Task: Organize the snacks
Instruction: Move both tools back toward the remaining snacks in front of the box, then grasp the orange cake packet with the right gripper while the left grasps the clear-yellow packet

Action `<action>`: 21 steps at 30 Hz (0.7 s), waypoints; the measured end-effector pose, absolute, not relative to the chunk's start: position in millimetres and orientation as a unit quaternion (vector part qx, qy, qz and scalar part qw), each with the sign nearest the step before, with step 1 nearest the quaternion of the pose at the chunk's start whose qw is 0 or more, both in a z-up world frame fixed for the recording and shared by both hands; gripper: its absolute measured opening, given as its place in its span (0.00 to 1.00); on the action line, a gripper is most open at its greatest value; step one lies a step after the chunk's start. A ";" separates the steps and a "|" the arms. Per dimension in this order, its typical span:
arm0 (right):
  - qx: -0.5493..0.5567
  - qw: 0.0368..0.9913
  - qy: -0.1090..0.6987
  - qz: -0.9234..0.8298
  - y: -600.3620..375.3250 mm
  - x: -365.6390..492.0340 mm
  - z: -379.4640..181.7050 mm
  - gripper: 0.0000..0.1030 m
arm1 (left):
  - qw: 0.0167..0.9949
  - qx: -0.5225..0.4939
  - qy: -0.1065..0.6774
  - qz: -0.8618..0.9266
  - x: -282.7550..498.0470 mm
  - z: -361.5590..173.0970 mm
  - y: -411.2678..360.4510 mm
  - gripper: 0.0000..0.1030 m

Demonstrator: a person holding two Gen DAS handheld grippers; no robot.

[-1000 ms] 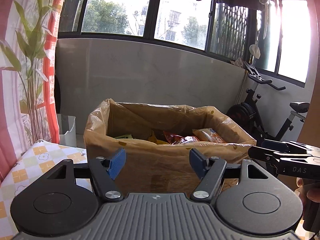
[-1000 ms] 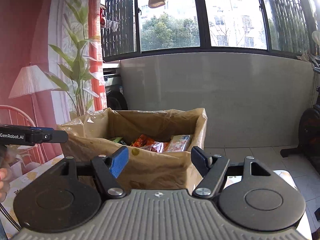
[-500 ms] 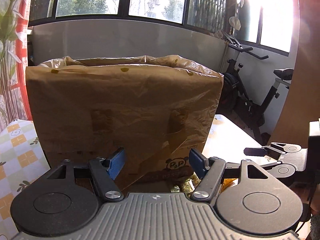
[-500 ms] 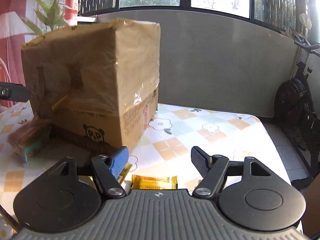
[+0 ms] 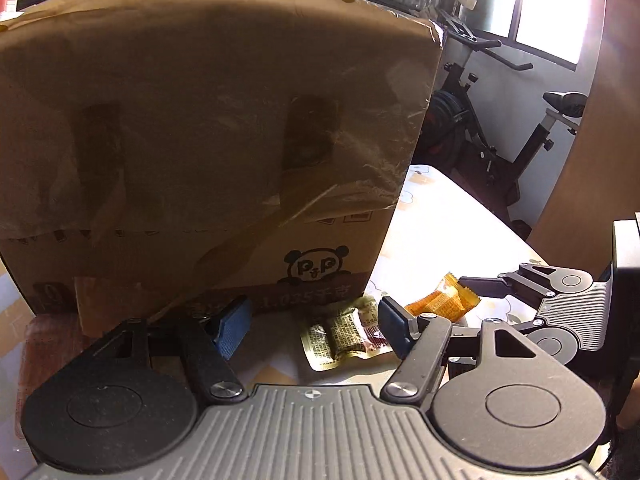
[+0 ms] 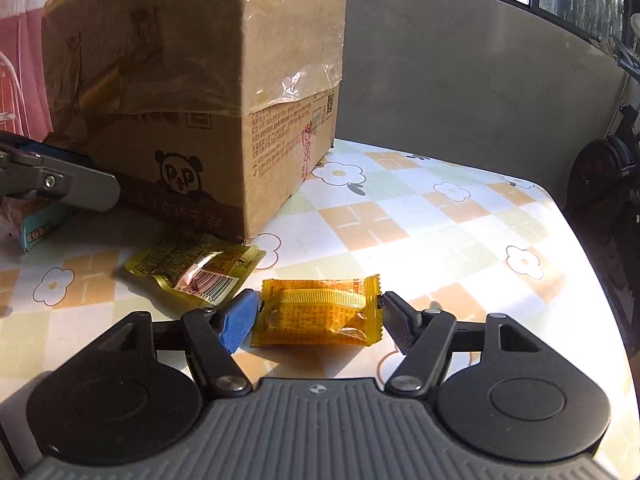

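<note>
Cardboard box [image 6: 192,92], contents hidden

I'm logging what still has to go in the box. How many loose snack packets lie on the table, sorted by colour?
Orange packet: 1
Gold-green packet: 1
Blue-ended packet, partly hidden at the left edge: 1
Total: 3 in view, all outside the box.
</note>
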State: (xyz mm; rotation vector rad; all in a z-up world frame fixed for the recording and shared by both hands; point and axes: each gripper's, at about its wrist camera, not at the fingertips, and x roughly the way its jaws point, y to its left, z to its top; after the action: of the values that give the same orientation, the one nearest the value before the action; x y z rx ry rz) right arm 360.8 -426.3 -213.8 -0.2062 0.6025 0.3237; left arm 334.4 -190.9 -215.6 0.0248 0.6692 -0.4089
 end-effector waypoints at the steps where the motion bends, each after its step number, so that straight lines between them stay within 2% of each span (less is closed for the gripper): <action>1: -0.102 0.937 0.293 0.158 -425.8 359.8 -213.5 0.68 | 0.922 0.011 0.331 -0.201 336.2 -219.0 -193.7 0.70; 4: -0.090 0.937 0.293 0.167 -428.0 359.0 -214.3 0.59 | 0.915 0.008 0.347 -0.206 341.8 -227.7 -200.4 0.70; 9: -0.080 0.941 0.285 0.165 -431.1 356.7 -213.0 0.51 | 0.911 0.017 0.357 -0.205 351.4 -235.9 -209.4 0.70; 21: -0.021 0.949 0.270 0.159 -449.0 358.2 -208.2 0.51 | 0.905 0.014 0.379 -0.191 366.8 -258.8 -235.9 0.70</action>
State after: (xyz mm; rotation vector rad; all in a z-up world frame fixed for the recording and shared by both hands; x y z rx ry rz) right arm 358.2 -449.0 -208.2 -0.0432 0.5491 0.3242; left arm 366.8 -235.9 -258.8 0.0283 0.7826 -0.3943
